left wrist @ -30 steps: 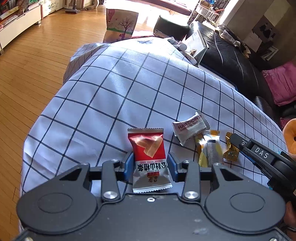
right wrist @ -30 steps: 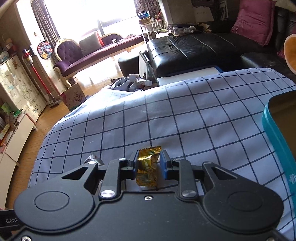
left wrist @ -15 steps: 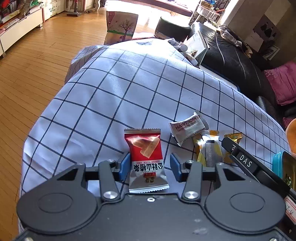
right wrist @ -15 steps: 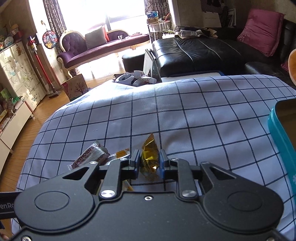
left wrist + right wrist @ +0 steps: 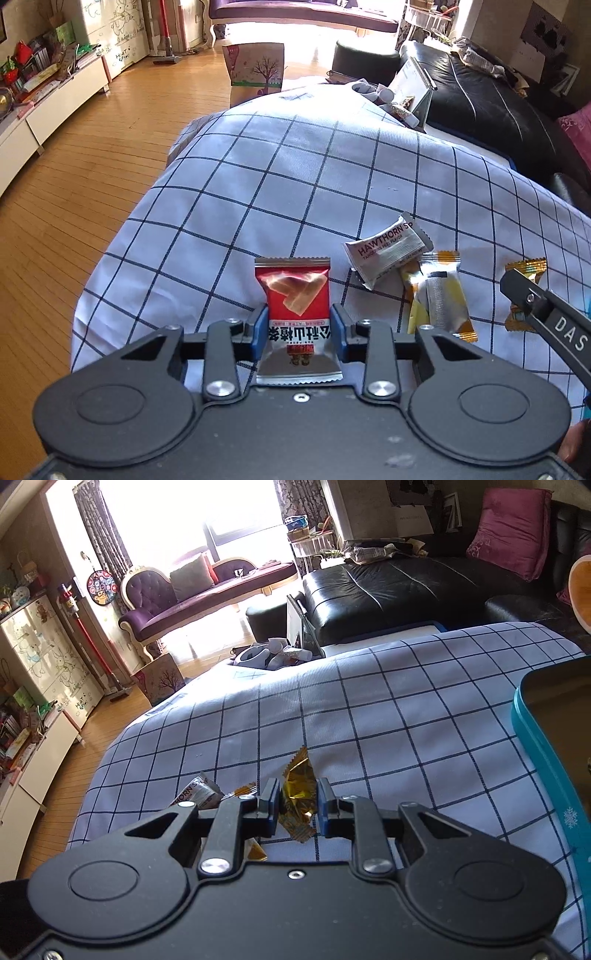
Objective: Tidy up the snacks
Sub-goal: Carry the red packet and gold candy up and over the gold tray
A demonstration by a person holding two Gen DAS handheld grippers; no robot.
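A red snack packet stands between the blue pads of my left gripper, whose jaws are closing and press on its sides. To its right on the checked cloth lie a white hawthorn packet and a yellow packet. My right gripper is shut on a gold-wrapped candy, held edge-up just above the cloth. One black finger of that gripper shows at the right of the left wrist view, with the gold candy at its tip.
A teal tin with a dark inside stands at the right edge of the cloth. A black sofa lies behind the cloth, with a box of small items at the far edge. Wooden floor drops off to the left.
The left jaws widened around the red packet, then closed on it. The right jaws shut on the gold candy, which turned from lying flat to edge-up and came slightly off the cloth.
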